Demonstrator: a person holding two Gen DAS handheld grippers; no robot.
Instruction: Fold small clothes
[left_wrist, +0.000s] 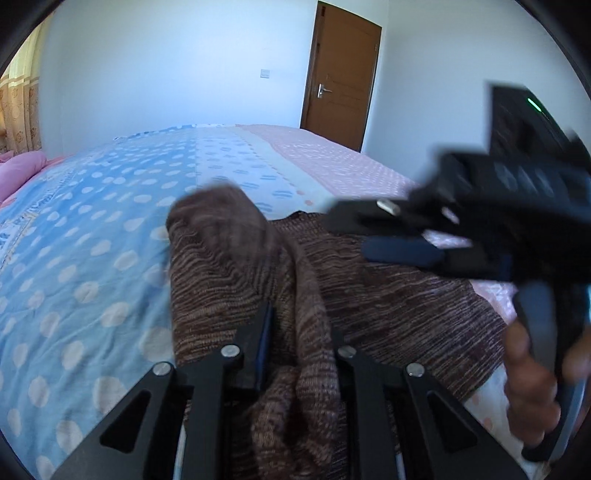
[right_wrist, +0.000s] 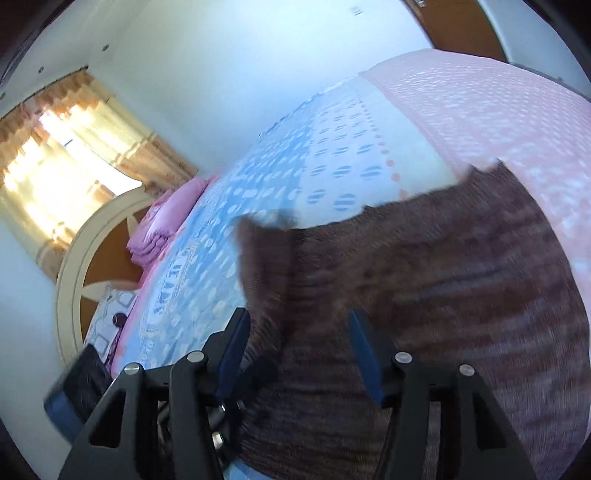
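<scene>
A bedroom with pale walls: a brown wooden door (left_wrist: 341, 74) stands in the upper middle of the left wrist view, and a curtained window (right_wrist: 70, 155) glows at the left of the right wrist view. The bed (left_wrist: 92, 229) fills the middle of both views, under a cover that is blue with pale dots on one side and pink on the other. A folded pink quilt (right_wrist: 166, 221) lies near the round headboard (right_wrist: 79, 266) at the left of the right wrist view.

A brown striped knit garment (left_wrist: 388, 295) lies on the bed in the lower centre and right of both views. The left hand-held gripper (left_wrist: 295, 332), at the bottom of its own view, is clenched on a bunched fold of the garment, which rises in a hump between and above its fingers.

The right hand-held gripper (right_wrist: 299, 347) is released, its blue-padded fingers (right_wrist: 364, 350) standing apart above the cloth with nothing pressed between them. In the left wrist view it shows blurred at the right, with a hand (left_wrist: 532, 384) on its handle at the lower right.
</scene>
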